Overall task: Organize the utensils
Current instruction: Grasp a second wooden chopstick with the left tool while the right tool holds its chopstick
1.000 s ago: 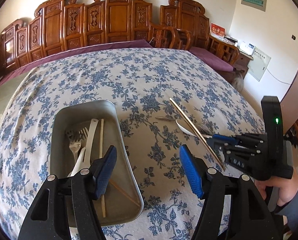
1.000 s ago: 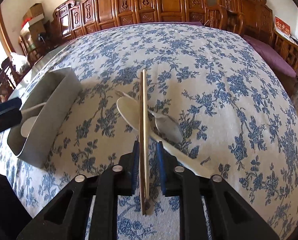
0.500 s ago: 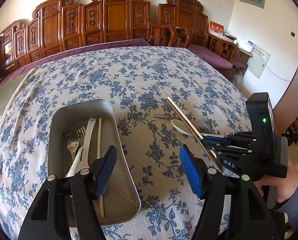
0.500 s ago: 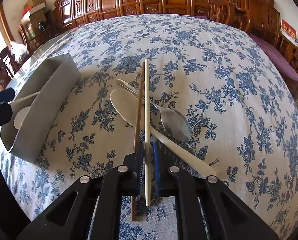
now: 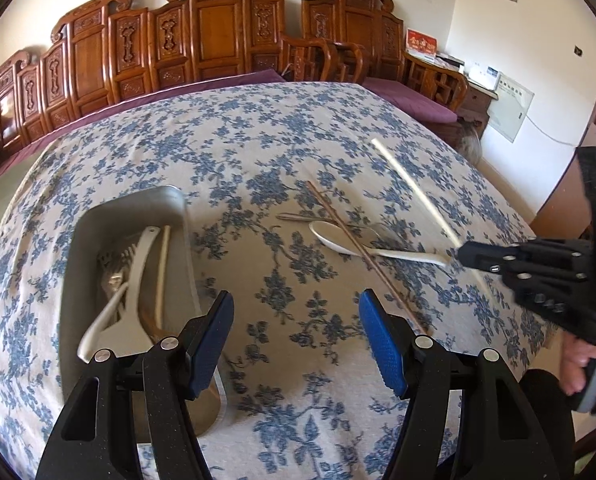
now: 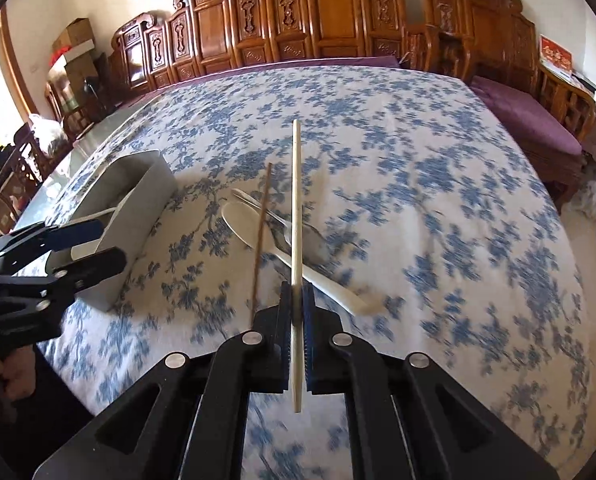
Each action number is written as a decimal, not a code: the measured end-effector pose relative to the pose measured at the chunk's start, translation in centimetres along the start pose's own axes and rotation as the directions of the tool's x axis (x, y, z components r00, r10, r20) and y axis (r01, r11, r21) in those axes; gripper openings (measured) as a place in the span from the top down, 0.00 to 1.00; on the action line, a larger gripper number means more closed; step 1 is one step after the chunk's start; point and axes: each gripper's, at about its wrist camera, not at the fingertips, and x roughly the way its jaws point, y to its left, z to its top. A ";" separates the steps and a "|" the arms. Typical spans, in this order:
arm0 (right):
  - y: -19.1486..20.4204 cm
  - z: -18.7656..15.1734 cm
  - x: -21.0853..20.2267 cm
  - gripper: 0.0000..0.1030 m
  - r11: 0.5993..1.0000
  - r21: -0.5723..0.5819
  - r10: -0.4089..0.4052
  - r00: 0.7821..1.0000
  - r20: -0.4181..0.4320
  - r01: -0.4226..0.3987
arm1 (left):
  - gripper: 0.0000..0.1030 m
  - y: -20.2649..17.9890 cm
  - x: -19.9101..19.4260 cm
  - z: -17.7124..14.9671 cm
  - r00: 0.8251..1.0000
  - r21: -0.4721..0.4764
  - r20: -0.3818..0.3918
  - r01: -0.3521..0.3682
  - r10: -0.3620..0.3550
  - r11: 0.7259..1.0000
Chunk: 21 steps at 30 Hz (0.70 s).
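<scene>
A metal tray [image 5: 128,216] of utensils sat near the floral tabletop's [image 5: 258,140] left edge, the left gripper [image 5: 294,340] spread apart beside it; the right gripper [image 6: 296,312] clamped a pale chopstick [image 6: 296,200], lifted over a white spoon [image 6: 258,236].

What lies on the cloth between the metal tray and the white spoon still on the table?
Nothing: in the left wrist view, only bare floral tablecloth separates the metal tray from the white spoon. The brown chopstick crosses the spoon itself.

Bright daylight, soft shadows, fisheye-curved edges, slight motion blur
</scene>
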 end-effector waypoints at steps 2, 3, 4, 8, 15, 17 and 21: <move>-0.7 -0.7 -0.9 0.94 1.000 0.003 -0.009 1.000 0.003 0.009 | 0.40 -0.7 0.2 -0.2 1.000 0.014 0.000 -0.002 0.002 1.000; -1.1 -1.1 -1.4 0.94 1.000 0.002 -0.014 1.000 0.006 0.014 | 0.40 -1.0 0.3 -0.3 1.000 0.019 0.001 -0.004 0.004 1.000; -1.3 -1.4 -1.7 0.94 1.000 0.001 -0.018 1.000 0.008 0.018 | 0.40 -1.3 0.5 -0.4 1.000 0.022 0.001 -0.008 0.008 1.000; -2.5 -2.5 -2.3 0.94 0.999 0.002 -0.037 0.999 0.006 0.037 | 0.40 -2.3 1.4 -0.8 1.000 0.024 -0.012 -0.015 0.016 1.000; -3.1 -2.8 -1.6 0.94 1.000 0.001 -0.030 1.000 -0.008 0.030 | 0.41 -4.2 3.1 -0.7 0.999 0.037 -0.035 -0.026 0.027 0.999; -3.1 -2.8 -1.4 0.94 1.000 -0.003 -0.030 0.999 -0.012 0.030 | 0.41 -4.7 3.6 -0.5 0.999 0.039 -0.044 -0.020 0.022 0.999; -3.5 -2.7 -1.4 0.94 1.000 0.010 -0.029 1.000 -0.012 0.029 | 0.42 -6.2 5.1 0.0 0.998 0.059 -0.067 -0.013 0.017 0.998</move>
